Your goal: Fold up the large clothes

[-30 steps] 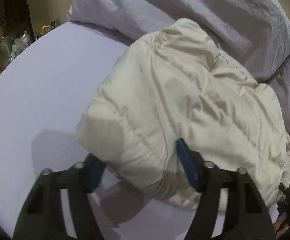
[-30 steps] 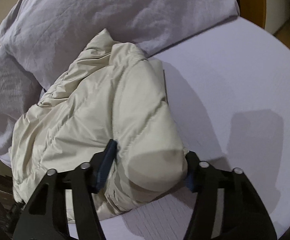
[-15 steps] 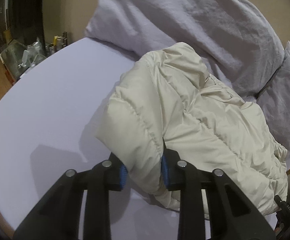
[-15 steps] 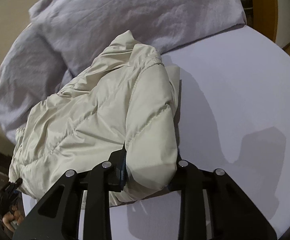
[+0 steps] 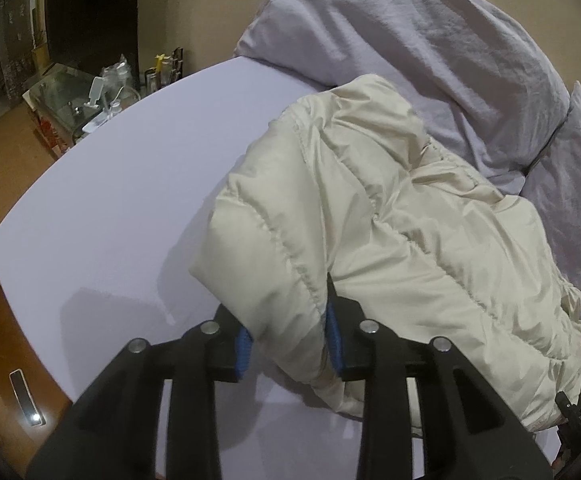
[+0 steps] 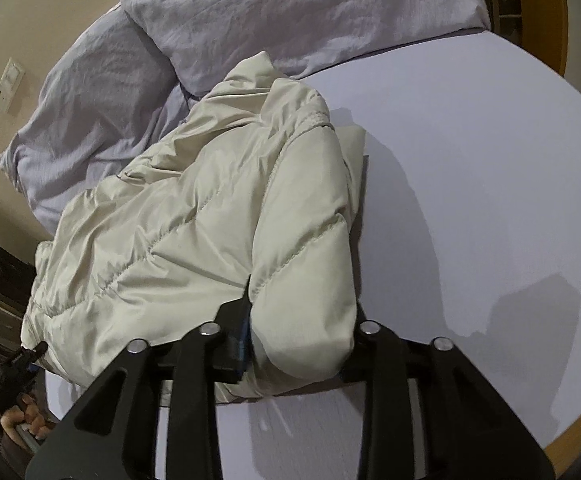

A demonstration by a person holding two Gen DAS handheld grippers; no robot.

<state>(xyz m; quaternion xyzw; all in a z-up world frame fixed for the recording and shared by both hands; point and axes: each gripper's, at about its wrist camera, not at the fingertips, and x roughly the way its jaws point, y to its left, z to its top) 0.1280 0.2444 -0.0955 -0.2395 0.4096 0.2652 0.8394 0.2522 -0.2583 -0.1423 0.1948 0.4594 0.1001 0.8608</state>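
Note:
A cream quilted puffer jacket (image 5: 390, 220) lies bunched on a lilac bed sheet (image 5: 130, 200), its far end against the pillows. My left gripper (image 5: 288, 342) has the jacket's near left corner between its blue pads, which press the padded fold while the jaws are opening. In the right wrist view the jacket (image 6: 194, 232) spreads to the left. My right gripper (image 6: 300, 340) holds the near right corner the same way, its jaws opening too. Both held corners sit slightly raised off the sheet (image 6: 470, 160).
Two grey pillows (image 5: 410, 40) (image 6: 90, 92) lie at the head of the bed. A cluttered bedside stand (image 5: 82, 100) is at the far left, and wooden floor lies beyond the mattress edge. A hand (image 6: 22, 420) shows at the lower left of the right wrist view.
Both grippers went from wide open around the jacket's near corners to closed on them. They then drew the jacket back from the pillows and slightly up, and the jaws widened a little.

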